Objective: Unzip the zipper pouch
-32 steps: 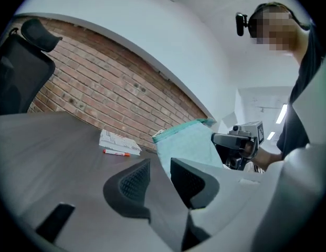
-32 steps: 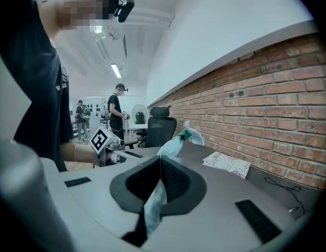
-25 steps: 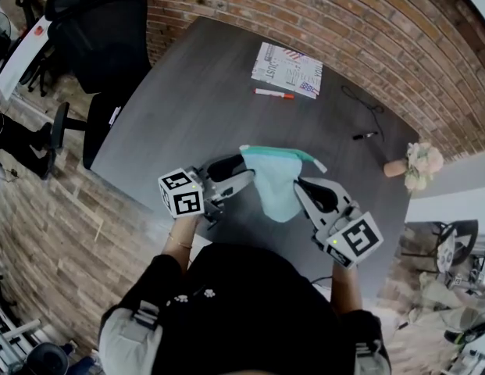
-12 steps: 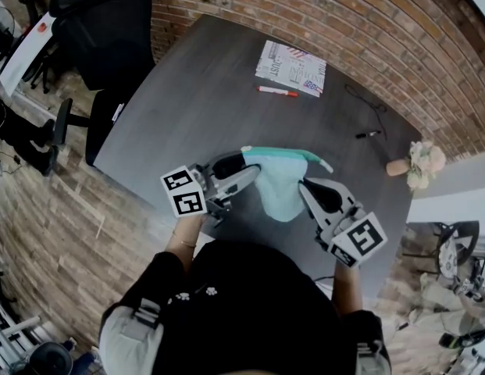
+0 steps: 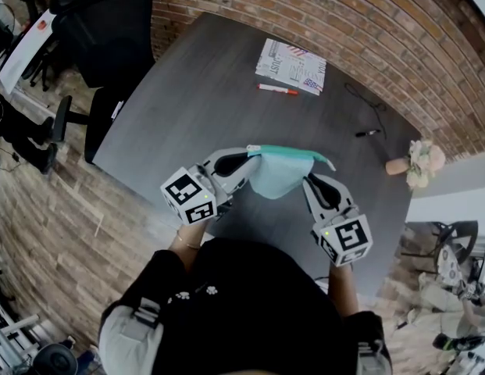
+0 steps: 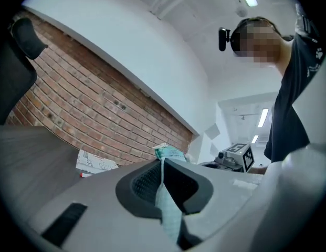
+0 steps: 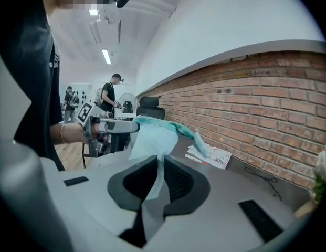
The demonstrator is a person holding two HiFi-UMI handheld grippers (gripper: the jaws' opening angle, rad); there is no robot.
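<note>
Teal zipper pouch (image 5: 277,174) held in the air above the near part of the dark worktop (image 5: 203,92). Left hand-held gripper (image 5: 244,161): jaws just closed, clamped on the pouch's top left corner. Right hand-held gripper (image 5: 311,184): jaws just opening, narrowly apart, with the pouch's right-side fabric lying between them.

Red brick wall (image 5: 367,22), dark grey table (image 5: 187,92), black office chair (image 5: 105,37), wood-plank floor (image 5: 66,217)
</note>
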